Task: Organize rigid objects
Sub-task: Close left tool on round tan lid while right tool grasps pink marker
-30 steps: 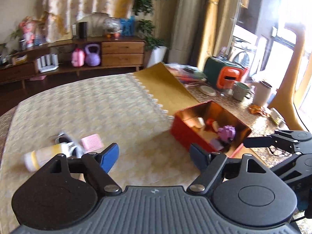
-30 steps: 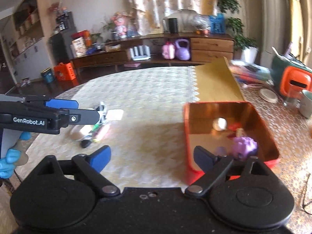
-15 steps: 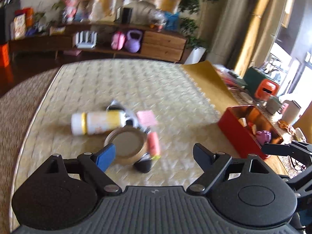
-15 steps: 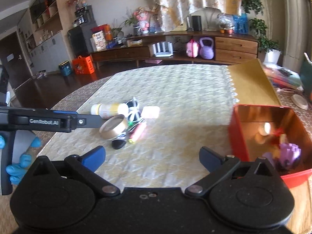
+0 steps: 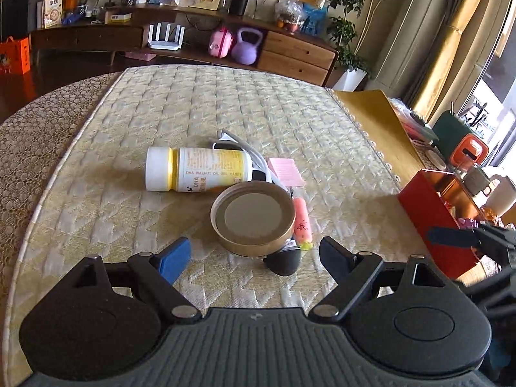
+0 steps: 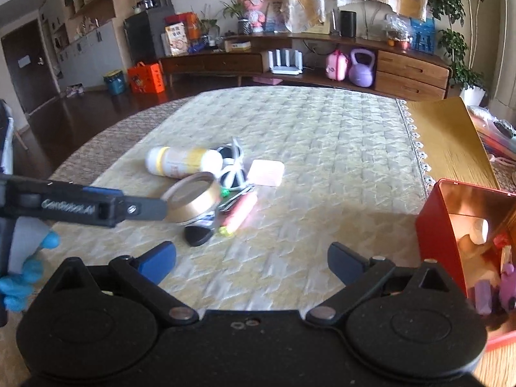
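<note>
— Where the quilted cloth covers the round worktop [image 5: 135,122], what lies there?
— At twelve o'clock of the left gripper [image 5: 254,254], a shallow round gold tin [image 5: 253,217], a smooth plastic bottle [image 5: 196,174] on its side, a pink card [image 5: 287,172].
— Jaws?
— Both stand released; the left's have just been opening. The right gripper [image 6: 251,262] grasps nothing either.
— The glossy red box [image 6: 441,225]?
— Three o'clock.

The gold lid [image 5: 253,217] covers most of a black object [image 5: 283,261] and the pink marker [image 5: 301,222] beside it — sunglasses [image 5: 245,154] hide behind the bottle [image 5: 196,169]. The red box [image 6: 451,225] is cut by the frame edge, its contents blurred.
</note>
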{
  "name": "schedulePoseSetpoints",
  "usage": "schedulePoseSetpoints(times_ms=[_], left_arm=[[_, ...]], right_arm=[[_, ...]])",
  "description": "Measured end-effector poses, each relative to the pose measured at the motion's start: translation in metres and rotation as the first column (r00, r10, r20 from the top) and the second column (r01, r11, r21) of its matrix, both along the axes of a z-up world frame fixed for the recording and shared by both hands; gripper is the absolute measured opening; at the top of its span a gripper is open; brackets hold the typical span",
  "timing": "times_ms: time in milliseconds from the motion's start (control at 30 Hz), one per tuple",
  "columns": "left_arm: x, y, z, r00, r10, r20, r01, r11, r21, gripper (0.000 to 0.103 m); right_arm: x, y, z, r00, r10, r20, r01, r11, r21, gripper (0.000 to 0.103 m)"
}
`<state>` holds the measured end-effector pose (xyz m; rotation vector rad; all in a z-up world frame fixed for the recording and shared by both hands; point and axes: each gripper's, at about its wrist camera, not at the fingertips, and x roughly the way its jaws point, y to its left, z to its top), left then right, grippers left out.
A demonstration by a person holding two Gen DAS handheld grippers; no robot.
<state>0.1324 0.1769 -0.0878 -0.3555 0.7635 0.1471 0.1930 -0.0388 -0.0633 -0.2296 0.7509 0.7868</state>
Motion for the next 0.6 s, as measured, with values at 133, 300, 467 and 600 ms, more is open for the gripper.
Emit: schedulePoseSetpoints(times_ms=[133,300,467,600], left_arm=[[0.008,0.001,-0.008,1.000,-0.016,0.006,0.016,1.000,0.007,0.087],[0.019,0.002,-0.019,0.999,-0.035,0.004,0.035,0.999,0.025,0.087],[0.031,0.006,-0.029,0.999,-0.031,-0.009,0.031,0.999,0.014,0.087],[0.038,0.016,-0.038,0.999,0.005,-0.032,-0.005,1.000,-0.022,0.087]], right_arm=[[0.020,0.007,-0.007,1.000,-0.001,-0.018,0.001,1.000,-0.008,0.096],[0.042,0.015,-0.012,0.997,-0.009,-0.081,0.010,1.000,0.007,0.092],[0.056,0.032,-0.019,0.992,-0.009,-0.124,0.009,1.000,0.000,0.087],[0.065,0.046,-0.025,0.988,-0.001,-0.156,0.001,1.000,0.002,0.082]])
